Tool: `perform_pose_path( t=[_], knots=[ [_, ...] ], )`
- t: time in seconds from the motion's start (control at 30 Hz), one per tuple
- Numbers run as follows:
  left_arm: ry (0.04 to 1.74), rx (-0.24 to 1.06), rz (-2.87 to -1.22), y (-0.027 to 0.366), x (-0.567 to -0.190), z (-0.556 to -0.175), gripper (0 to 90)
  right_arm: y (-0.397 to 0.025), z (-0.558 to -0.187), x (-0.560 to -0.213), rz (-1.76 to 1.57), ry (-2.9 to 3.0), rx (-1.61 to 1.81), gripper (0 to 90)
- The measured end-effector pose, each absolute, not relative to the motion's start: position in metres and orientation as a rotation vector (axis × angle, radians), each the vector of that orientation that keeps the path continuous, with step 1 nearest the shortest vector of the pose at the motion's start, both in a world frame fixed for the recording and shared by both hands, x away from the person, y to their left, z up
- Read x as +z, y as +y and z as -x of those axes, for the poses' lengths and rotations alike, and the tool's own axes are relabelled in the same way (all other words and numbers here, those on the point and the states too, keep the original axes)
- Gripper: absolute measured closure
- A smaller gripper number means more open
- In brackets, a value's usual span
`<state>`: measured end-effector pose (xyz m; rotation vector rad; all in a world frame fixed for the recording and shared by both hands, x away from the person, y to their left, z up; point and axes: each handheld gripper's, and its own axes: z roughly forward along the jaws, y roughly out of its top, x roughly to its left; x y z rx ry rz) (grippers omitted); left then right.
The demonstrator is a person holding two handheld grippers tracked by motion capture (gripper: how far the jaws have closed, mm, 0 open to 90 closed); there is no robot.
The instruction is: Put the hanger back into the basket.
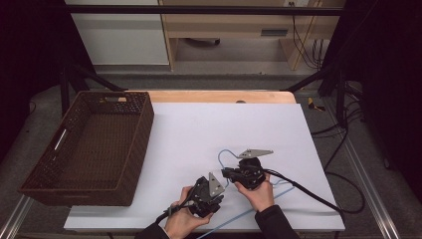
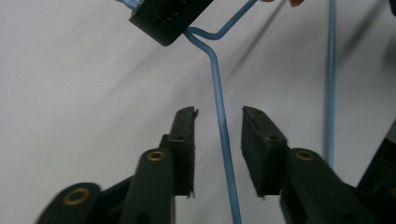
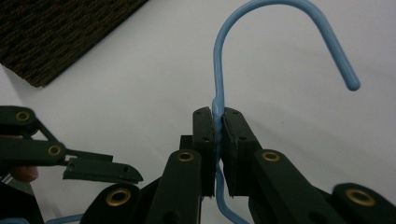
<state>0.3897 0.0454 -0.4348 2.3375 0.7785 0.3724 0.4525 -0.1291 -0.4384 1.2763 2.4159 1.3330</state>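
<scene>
Thin blue wire hanger [image 3: 218,100] held at the near side of the white tabletop [image 1: 199,129].

The right gripper [image 3: 217,126] is clamped on the neck under its curved hook; the left gripper [image 2: 218,126] stands open around a straight wire. The woven brown basket [image 1: 35,177] is at the left.

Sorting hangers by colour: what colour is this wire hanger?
Light blue; the hanger shows best in the right gripper view.

hanger [image 1: 259,206]: lower wire hidden under hands, cut off at bottom edge | basket [image 1: 89,144]: cropped in right gripper view | hanger neck: hidden between right gripper [image 3: 217,140] jaws
</scene>
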Motion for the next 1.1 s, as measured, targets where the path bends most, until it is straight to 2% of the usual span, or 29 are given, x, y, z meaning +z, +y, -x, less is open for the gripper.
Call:
perform_pose_path(
  t=[0.13,0.27,0.5,0.8,1.1],
  knots=[
    [0.802,0.246,-2.341,0.049,-0.436,-0.398,62.6,-0.129,-0.452,-0.438,-1.278,2.414,1.334,85.2],
    [0.813,0.181,-2.354,0.049,-0.441,-0.403,67.6,-0.129,-0.452,-0.438,-1.272,2.414,1.342,85.2],
    [0.832,0.148,-2.341,0.048,-0.445,-0.407,83.3,-0.130,-0.451,-0.437,-1.249,2.413,1.338,85.1],
    [0.877,0.180,-2.304,0.048,-0.444,-0.403,86.4,-0.132,-0.449,-0.434,-1.228,2.403,1.327,83.5],
    [0.846,0.195,-2.245,0.052,-0.429,-0.396,87.1,-0.146,-0.434,-0.415,-1.110,2.361,1.349,65.9]
  ],
)
